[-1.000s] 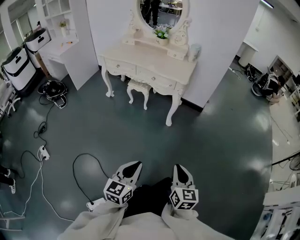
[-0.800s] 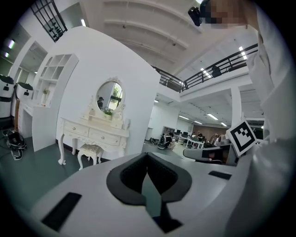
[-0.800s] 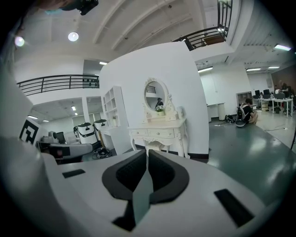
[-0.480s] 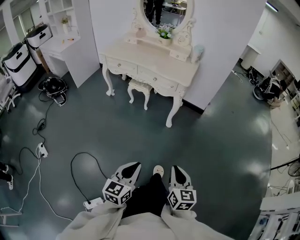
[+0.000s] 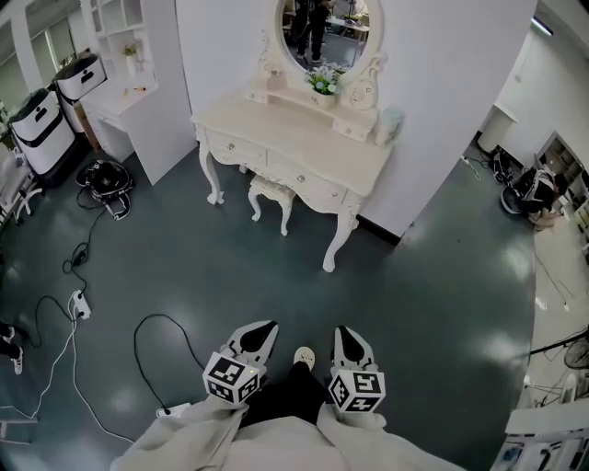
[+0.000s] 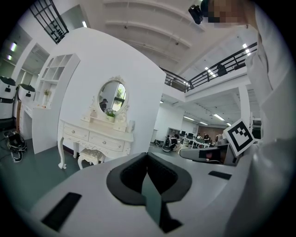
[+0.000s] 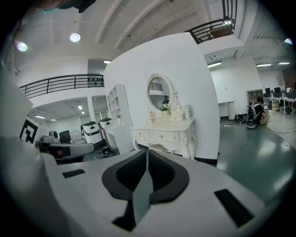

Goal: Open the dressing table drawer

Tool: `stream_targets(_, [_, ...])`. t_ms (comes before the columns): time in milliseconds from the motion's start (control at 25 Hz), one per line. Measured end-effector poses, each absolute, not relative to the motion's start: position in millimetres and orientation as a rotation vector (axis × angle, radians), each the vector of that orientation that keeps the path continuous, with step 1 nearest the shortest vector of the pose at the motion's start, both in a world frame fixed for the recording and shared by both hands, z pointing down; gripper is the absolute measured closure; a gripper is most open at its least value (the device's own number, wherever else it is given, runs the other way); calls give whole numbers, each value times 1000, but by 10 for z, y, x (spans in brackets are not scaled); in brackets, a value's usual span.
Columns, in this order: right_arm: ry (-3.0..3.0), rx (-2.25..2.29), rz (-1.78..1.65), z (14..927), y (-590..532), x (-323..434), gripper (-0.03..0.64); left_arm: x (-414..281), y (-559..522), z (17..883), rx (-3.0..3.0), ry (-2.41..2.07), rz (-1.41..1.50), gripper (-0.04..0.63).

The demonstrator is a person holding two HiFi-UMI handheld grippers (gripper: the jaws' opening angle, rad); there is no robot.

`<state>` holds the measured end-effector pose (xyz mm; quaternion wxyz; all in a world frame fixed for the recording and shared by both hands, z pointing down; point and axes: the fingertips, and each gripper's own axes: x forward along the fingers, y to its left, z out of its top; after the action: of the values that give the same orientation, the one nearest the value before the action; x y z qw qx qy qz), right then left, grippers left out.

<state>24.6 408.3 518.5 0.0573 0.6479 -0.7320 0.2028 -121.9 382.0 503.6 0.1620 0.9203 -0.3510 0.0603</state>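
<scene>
The cream dressing table [image 5: 304,138] with an oval mirror [image 5: 329,28] stands against the white wall, far ahead of both grippers. Its two front drawers [image 5: 304,178] are closed, each with a small knob. In the left gripper view the dressing table [image 6: 97,136] is at the left, and in the right gripper view the dressing table [image 7: 164,134] is near the middle. My left gripper [image 5: 260,333] and right gripper [image 5: 347,338] are held side by side low in the head view, both shut with nothing in them. The jaws of the left gripper [image 6: 148,159] and the right gripper [image 7: 147,155] meet in a line.
A matching stool [image 5: 271,195] sits under the table. Black cables [image 5: 156,331] and a power strip [image 5: 80,305] lie on the dark floor at the left. A white shelf unit [image 5: 129,64] and black-and-white cases [image 5: 41,124] stand at the far left. The person's shoe [image 5: 303,355] shows between the grippers.
The person has stepped toward the dressing table, which now looks a little nearer. A shoe has come into view between the grippers. Both grippers stay shut.
</scene>
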Motion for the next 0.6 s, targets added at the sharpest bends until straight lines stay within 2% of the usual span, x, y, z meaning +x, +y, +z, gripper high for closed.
stream_targets(600, [-2262,1945,613,5250,3048,887,577,-621,2759,5029,2638,-1048,145,579])
